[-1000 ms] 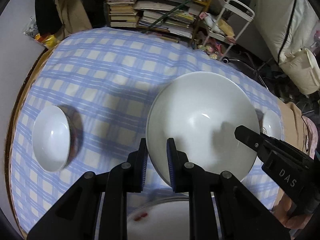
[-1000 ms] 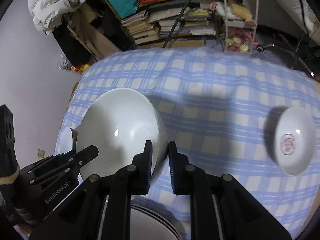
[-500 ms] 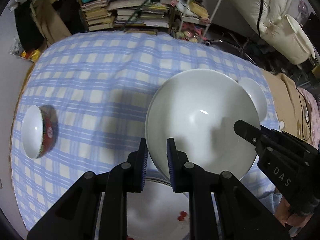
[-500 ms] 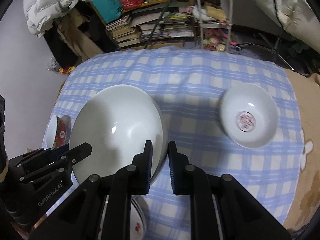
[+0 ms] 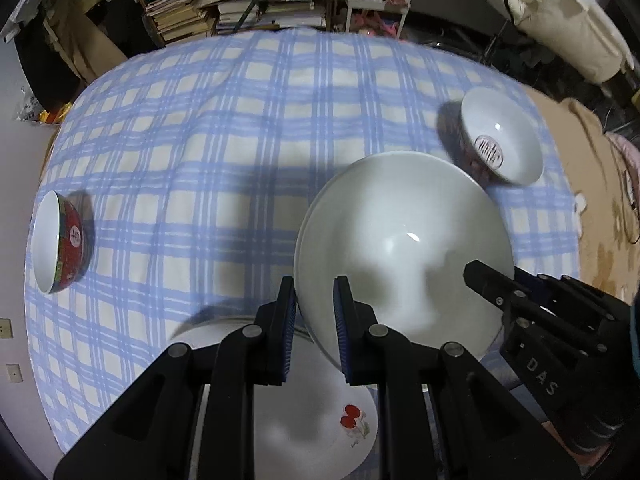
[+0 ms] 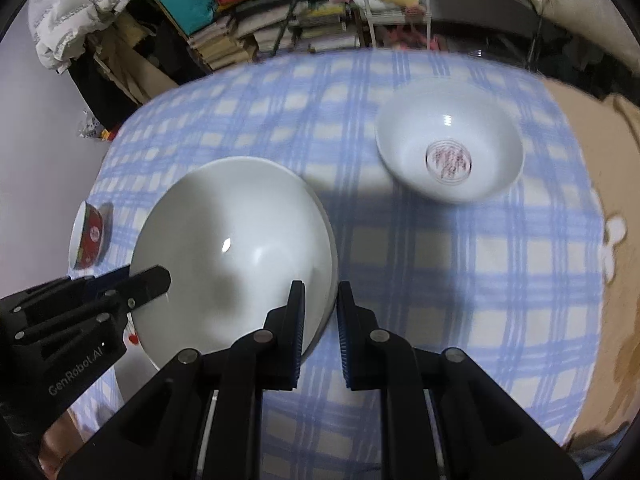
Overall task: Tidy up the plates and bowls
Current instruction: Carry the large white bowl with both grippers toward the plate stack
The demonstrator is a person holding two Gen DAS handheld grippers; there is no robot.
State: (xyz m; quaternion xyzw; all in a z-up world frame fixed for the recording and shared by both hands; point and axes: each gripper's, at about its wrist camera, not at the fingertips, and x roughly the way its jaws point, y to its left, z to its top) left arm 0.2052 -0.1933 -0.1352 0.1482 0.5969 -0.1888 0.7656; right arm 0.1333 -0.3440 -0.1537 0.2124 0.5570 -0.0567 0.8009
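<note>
Both tools clamp the rim of one large white bowl (image 5: 404,248): the left tool (image 5: 314,332) nearly closed on its left edge, the right tool (image 6: 320,336) nearly closed on its right edge. Just under the left tool lies a cherry-printed plate (image 5: 312,412) on the checked worktop (image 5: 224,152). Farther left of it stands a red bowl (image 5: 60,240); ahead of the right tool sits a small white bowl (image 6: 450,156).
</note>
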